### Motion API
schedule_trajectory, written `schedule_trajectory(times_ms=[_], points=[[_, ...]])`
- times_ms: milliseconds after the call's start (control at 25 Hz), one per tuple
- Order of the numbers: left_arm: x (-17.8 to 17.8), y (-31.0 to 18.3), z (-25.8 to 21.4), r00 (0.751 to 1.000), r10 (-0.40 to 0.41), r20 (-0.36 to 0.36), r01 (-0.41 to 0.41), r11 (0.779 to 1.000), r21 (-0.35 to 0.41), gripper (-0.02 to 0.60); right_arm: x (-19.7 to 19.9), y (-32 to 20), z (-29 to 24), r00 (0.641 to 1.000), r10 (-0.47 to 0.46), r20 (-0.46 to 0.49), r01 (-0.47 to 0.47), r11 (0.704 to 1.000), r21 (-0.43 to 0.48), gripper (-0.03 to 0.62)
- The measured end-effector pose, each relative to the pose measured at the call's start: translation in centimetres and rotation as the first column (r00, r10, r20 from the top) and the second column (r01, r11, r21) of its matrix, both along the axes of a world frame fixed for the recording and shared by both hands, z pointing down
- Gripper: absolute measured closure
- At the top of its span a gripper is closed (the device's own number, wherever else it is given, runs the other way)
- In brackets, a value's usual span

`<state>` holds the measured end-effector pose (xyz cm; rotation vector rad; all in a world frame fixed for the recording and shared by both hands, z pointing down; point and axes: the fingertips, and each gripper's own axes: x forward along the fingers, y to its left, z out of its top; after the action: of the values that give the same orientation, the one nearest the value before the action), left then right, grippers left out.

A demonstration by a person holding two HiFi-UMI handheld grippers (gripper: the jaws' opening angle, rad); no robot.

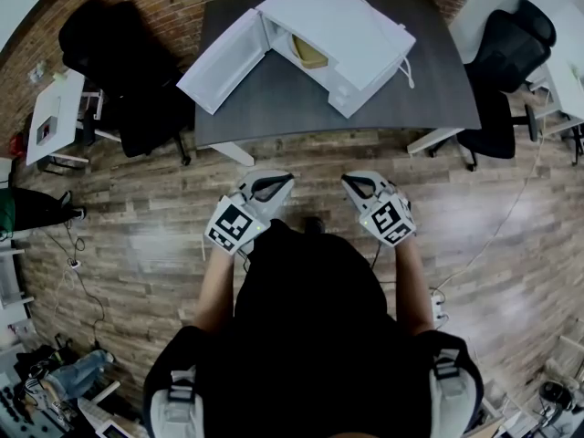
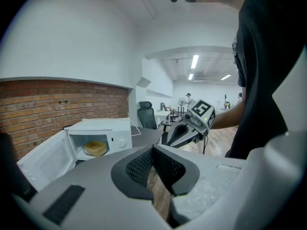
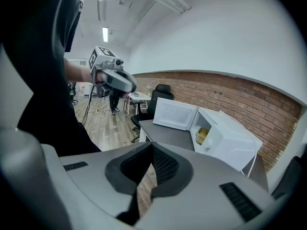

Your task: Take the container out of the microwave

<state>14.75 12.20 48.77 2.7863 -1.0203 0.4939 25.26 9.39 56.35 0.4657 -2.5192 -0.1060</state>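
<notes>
Both pairs of fingers are closed with nothing between them. On the left gripper [image 2: 153,150] the dark ribbed fingers [image 2: 138,169] meet at their tips, and the right gripper [image 3: 152,148] shows the same, its fingers [image 3: 165,166] pressed together and empty. We hold both grippers close to the body, over the wooden floor [image 1: 511,272].

The container [image 1: 312,55], yellow and shallow, lies straight ahead of the fingers and well apart from them. It sits inside the white microwave [image 1: 351,35] on the dark grey surface [image 1: 429,85]. The microwave door [image 1: 222,62] hangs wide open, ahead and to the left of the left fingers.

The microwave is turned so that its opening faces the left fingers. They look straight in at the container, while the right fingers see it only at a slant, partly behind the front panel. We judge the left gripper better placed to reach in.

We cannot tell the container's long axis from here. We can read no brand or writing; the gripper cubes carry only black-and-white square markers.
</notes>
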Motion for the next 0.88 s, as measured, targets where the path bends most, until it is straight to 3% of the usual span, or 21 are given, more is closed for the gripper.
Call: schedule_trajectory(times_ms=[560, 880], points=[[-0.9, -2.9, -0.1, 0.999, 0.038, -0.003, -0.037, 0.999, 0.026, 0.58, -0.9, -2.1, 0.4, 0.999, 0.032, -0.016, -0.032, 0.999, -0.005, 0.597], [-3.7, -7.2, -0.2, 0.997, 0.075, -0.012, -0.074, 0.997, 0.037, 0.58, -3.0, -6.2, 0.5, 0.997, 0.075, -0.032, -0.075, 0.997, 0.017, 0.597]])
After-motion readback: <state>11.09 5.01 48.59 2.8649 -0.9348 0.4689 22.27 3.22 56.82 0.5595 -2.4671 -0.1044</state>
